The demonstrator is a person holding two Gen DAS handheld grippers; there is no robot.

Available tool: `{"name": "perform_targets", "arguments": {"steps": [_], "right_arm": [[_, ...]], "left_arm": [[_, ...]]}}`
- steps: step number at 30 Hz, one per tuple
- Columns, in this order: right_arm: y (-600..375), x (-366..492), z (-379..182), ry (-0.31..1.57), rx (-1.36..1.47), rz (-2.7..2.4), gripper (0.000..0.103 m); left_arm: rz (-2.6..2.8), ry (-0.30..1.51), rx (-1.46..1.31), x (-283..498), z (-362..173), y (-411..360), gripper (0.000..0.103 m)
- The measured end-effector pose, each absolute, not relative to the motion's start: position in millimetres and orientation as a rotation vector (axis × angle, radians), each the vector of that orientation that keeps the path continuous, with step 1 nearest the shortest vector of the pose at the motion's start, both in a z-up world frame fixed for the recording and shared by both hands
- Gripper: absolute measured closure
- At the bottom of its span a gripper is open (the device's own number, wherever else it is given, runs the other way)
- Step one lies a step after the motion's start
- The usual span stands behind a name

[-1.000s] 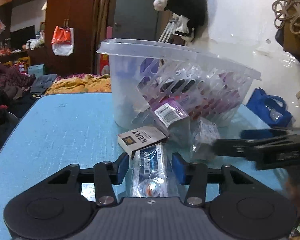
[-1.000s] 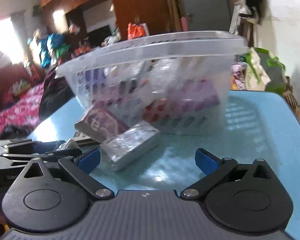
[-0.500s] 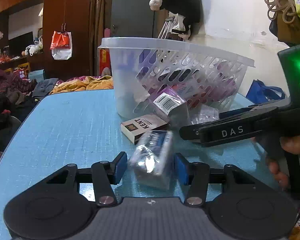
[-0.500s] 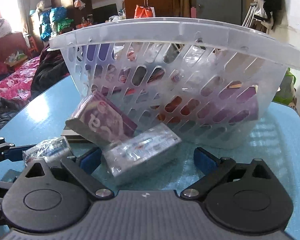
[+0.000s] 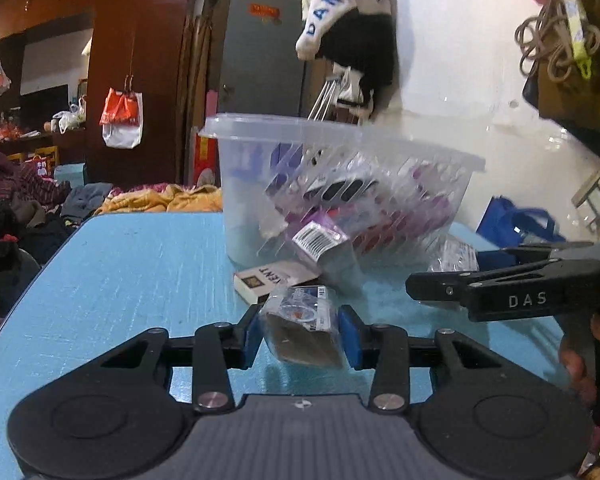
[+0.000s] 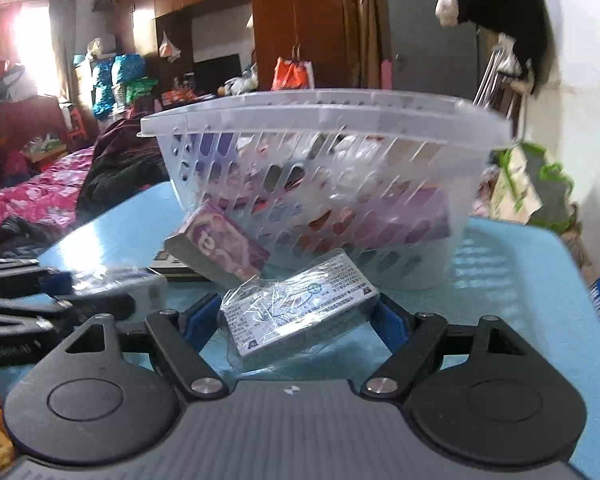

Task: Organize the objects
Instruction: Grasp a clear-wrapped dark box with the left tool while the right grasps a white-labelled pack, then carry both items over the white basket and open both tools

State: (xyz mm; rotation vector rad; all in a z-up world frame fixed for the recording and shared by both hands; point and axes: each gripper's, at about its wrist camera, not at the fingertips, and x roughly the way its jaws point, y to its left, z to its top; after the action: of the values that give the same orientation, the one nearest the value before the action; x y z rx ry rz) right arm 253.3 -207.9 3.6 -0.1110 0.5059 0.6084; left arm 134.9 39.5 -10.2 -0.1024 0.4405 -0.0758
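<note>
The left claw (image 5: 299, 334) is clenched on a small cellophane-wrapped pack (image 5: 300, 330), which sits between both blue pads at lower centre of the left wrist view, tilted, its underside toward the camera. The right claw (image 6: 296, 320) is clenched on a larger wrapped box (image 6: 300, 312) with printed text on its top face; the box lies slanted between the pads at lower centre of the right wrist view, and whether it rests on the worktop cannot be told.

Just beyond the left claw's pack, a white Kent carton (image 5: 274, 280) lies flat on the blue worktop (image 5: 120, 280). Behind the carton, a purple box (image 5: 326, 248) with a barcode end leans against the wall of the clear slotted basket (image 5: 340, 184). In the right wrist view the same purple box (image 6: 220, 248) appears at centre left, tilted against the basket (image 6: 320, 128), whose rim spans the middle of the frame. Purple and red packages are visible through the basket slots.

The right claw's arm, marked DAS, enters the left wrist view from the right edge. A red and white bag (image 5: 122, 118) hangs on the wooden cabinet at left. A blue bag (image 5: 516, 220) sits at right, beyond the worktop.
</note>
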Motion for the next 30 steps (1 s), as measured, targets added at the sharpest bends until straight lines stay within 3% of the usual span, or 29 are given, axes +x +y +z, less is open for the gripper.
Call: {"name": "perform_targets", "arguments": {"steps": [12,18,23,30], "right_arm": [[-219,246,3,0.434,-0.004,0.632,0.02],[-227,226,43,0.276,0.042,0.684,0.02],[-208,250,106,0.118,-0.078,0.603,0.02],[-179,326,129,0.211,-0.146,0.518,0.02]], "left_arm": [[-0.097,0.318,-0.108,116,-10,37,0.059],[-0.152,0.202,-0.159,109,30,42,0.059],[-0.126,0.16,-0.153,155,89,36,0.059],[-0.085,0.271,-0.202,243,108,38,0.059]]}}
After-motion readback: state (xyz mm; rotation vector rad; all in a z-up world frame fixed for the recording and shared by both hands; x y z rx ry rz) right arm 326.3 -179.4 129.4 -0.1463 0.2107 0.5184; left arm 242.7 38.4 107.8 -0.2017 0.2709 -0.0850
